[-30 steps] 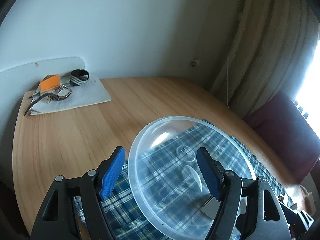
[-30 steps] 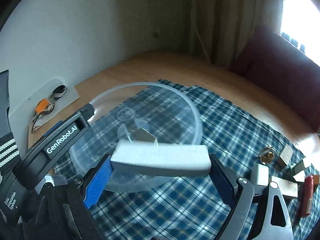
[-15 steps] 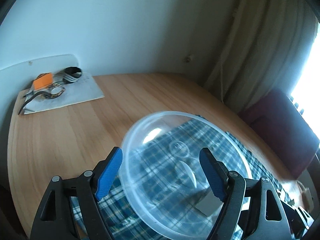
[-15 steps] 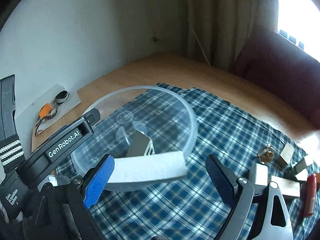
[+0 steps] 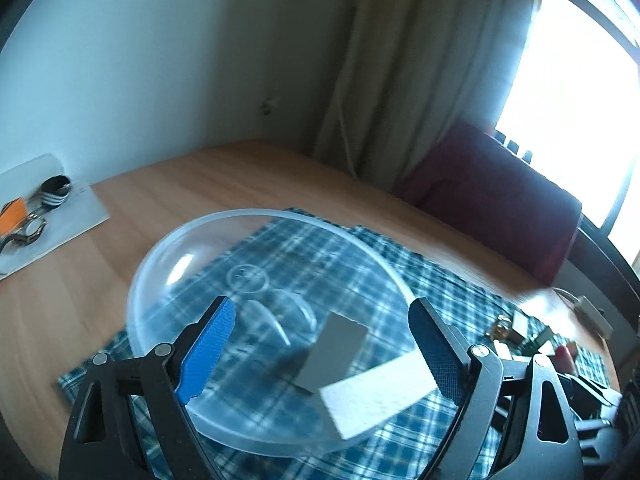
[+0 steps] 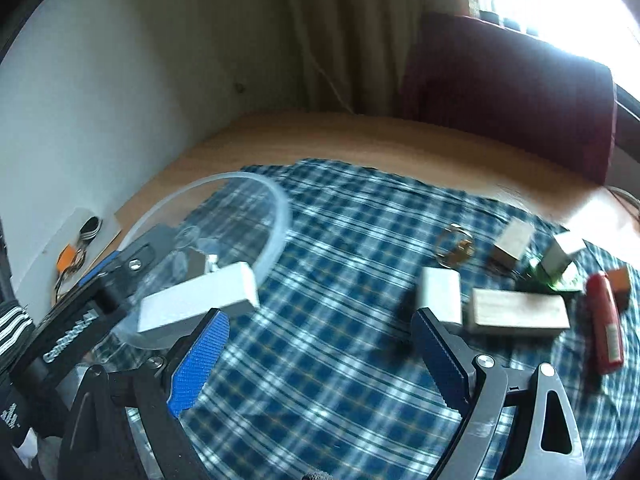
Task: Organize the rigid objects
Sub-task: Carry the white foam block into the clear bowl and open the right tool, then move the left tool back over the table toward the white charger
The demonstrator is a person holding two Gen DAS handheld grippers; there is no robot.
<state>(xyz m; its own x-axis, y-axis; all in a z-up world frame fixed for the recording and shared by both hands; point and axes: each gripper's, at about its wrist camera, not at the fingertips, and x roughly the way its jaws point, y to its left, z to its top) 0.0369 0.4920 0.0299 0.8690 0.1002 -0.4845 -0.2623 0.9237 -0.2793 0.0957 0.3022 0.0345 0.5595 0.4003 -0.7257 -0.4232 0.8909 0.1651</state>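
Note:
A clear plastic bowl (image 5: pixel 224 248) sits on the blue checked cloth (image 6: pixel 360 208). Inside it lies a grey block (image 5: pixel 332 356). A white block (image 5: pixel 376 396) rests tilted against the bowl's near right rim, free of both grippers. My left gripper (image 5: pixel 320 352) is open, its fingers spread above the bowl's near side. My right gripper (image 6: pixel 320 360) is open and empty over the cloth, to the right of the bowl (image 6: pixel 276 208). Ahead of it lie a white block (image 6: pixel 438 294), a wooden block (image 6: pixel 520 314), a red cylinder (image 6: pixel 604 324) and several small pieces.
A white sheet (image 5: pixel 80 216) with a watch, an orange tag and a striped band lies at the table's far left by the wall. A dark red chair (image 5: pixel 492 200) and a curtain (image 5: pixel 400 60) stand behind the table. Bare wood surrounds the cloth.
My right gripper was shut on the white block over the bowl; it opened, the block dropped onto the bowl, and the gripper swung right toward the loose pieces. The left gripper stayed open.

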